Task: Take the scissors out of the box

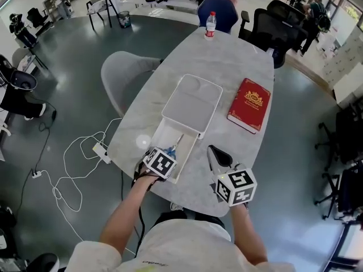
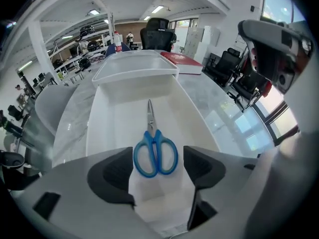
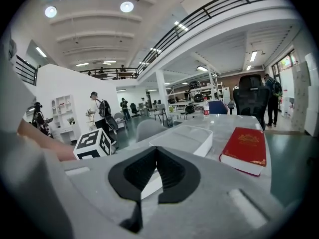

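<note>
Left gripper view is showing the scissors (image 2: 155,151) lying flat inside the open box (image 2: 98,133), blue loops nearest. Light, stiff and likely slippery, they are best pinched across the loops. The left gripper (image 2: 156,170) is hanging released over them; the right gripper (image 3: 155,169) is hovering clenched, empty, beside the box.

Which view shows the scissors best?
Left gripper view: the scissors lie whole in the box, blue handles nearest. Head view shows only the blade and a bit of blue. Right gripper view: none.
</note>
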Demonstrator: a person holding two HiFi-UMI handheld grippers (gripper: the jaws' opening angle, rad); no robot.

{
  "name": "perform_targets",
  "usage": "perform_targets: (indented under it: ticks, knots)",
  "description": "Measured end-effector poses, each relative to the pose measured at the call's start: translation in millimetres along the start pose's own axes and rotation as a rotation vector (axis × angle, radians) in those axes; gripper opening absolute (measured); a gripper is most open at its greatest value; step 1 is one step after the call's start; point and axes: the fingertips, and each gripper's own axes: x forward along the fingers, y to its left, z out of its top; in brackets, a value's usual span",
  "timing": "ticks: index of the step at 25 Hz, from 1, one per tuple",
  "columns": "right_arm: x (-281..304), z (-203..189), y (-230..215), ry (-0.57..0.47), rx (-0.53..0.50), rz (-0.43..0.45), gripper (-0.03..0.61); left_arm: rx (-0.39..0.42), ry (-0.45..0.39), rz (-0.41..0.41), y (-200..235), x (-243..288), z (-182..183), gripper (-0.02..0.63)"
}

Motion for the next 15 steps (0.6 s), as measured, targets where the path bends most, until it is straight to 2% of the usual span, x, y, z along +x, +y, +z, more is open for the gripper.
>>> perform_targets:
  ticks: [11,15]
  knots:
    - [4,7,-39,0.01,-0.002,0.084,0.005,0.009,0.141,0.051,2,13,-1,0.29]
    - [4,3,-53,0.021,0.008,0.095,0.005,-0.021,0.179,0.062,5,19,-5,0.29]
